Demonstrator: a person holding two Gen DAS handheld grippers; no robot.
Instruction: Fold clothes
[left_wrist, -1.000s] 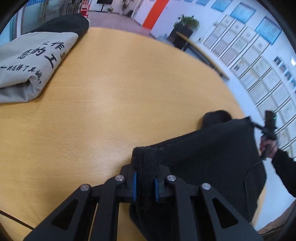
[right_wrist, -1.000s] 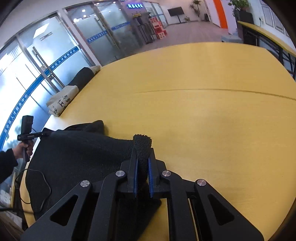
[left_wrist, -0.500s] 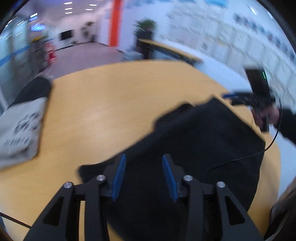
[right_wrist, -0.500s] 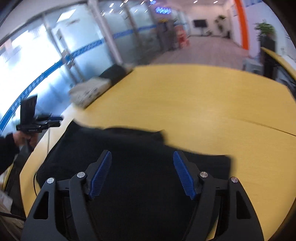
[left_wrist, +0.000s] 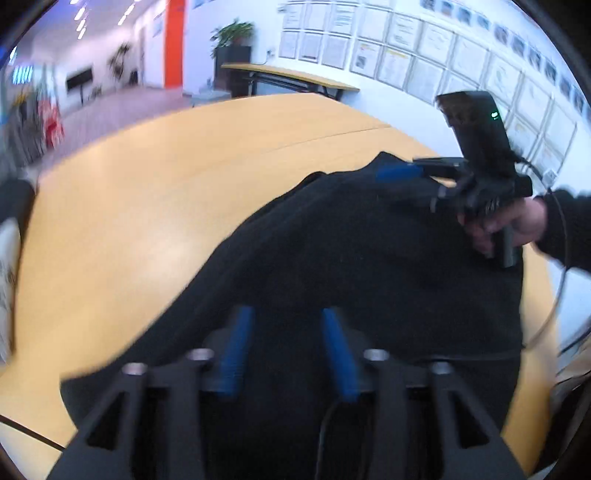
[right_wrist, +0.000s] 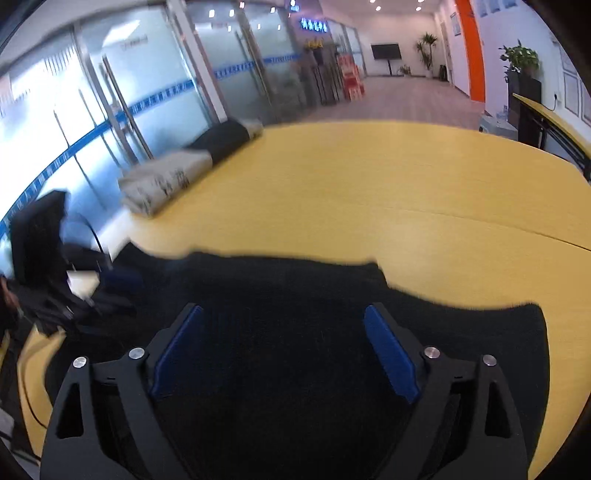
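Note:
A black fleece garment (left_wrist: 369, 258) lies spread on the yellow wooden table (left_wrist: 147, 192), near its front edge. My left gripper (left_wrist: 286, 321) is open and empty, hovering over the garment's near part. My right gripper (right_wrist: 282, 314) is open wide and empty, also above the garment (right_wrist: 295, 295). The right gripper also shows in the left wrist view (left_wrist: 476, 173), held over the garment's far right corner. The left gripper shows blurred at the left edge of the right wrist view (right_wrist: 55, 295).
A folded grey shirt with black print (right_wrist: 162, 181) and a folded black garment (right_wrist: 225, 138) lie at the table's far left edge. Glass walls stand behind them. A cable (left_wrist: 554, 295) hangs from the right gripper off the table's right side.
Both grippers let go of the black garment's edge, opened and drew back and up. The garment now lies flat on the table. Both views swung toward each other.

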